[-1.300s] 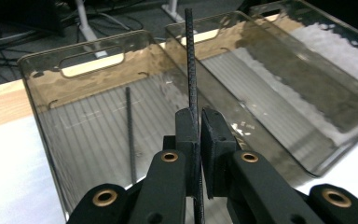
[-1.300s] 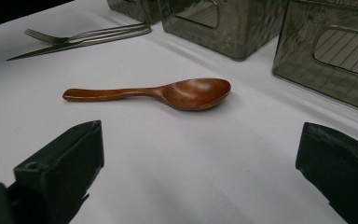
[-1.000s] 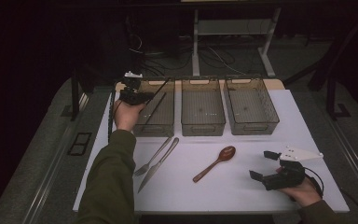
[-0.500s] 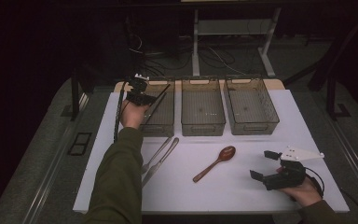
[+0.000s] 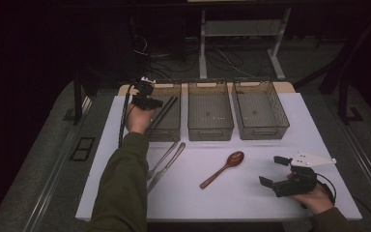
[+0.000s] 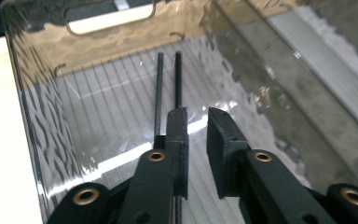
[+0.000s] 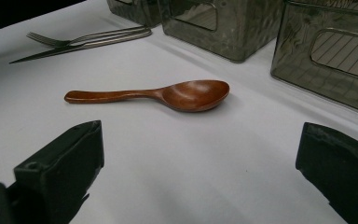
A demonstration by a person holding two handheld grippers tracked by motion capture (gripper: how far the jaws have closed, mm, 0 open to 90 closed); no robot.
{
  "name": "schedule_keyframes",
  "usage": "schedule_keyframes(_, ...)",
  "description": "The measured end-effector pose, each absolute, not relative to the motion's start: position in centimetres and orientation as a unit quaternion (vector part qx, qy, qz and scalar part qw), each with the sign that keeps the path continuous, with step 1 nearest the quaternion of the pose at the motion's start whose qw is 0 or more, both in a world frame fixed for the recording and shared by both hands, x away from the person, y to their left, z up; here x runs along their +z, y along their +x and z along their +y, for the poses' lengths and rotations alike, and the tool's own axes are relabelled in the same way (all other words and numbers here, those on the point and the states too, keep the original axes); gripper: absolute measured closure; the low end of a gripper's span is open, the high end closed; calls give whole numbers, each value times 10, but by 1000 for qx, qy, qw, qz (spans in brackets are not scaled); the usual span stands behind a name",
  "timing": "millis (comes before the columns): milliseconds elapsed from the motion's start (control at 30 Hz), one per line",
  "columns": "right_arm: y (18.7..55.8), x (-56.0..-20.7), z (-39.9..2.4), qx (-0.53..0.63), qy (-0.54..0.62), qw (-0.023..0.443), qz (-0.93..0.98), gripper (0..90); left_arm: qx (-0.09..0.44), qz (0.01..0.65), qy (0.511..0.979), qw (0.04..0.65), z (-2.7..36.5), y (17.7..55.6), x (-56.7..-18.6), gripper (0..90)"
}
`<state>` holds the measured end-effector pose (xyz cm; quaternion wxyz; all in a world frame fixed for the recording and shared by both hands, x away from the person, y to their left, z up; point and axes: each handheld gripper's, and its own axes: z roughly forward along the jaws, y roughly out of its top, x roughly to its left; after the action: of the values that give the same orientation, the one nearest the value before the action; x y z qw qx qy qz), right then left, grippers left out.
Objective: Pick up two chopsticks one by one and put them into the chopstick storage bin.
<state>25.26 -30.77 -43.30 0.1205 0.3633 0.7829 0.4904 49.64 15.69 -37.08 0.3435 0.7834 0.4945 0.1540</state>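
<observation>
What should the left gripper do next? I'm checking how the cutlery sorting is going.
Probably lift the left gripper out of the left bin: its jaws have just been opening, and the chopsticks lie on the bin floor, free of them. The fork and knife wait on the table.

The left gripper [image 6: 196, 126], over the leftmost bin [image 5: 174, 133], has just been parting its fingers [image 6: 176, 140], letting go of the black chopsticks [image 6: 168, 79], which now lie slanted inside it, nothing between the pads
</observation>
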Motion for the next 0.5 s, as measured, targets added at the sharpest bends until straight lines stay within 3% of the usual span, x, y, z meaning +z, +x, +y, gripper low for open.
schedule_keyframes(500, 252, -433, -307, 490, 364, 120, 783, 3, 166, 429, 797, 392, 160, 470, -339, 578)
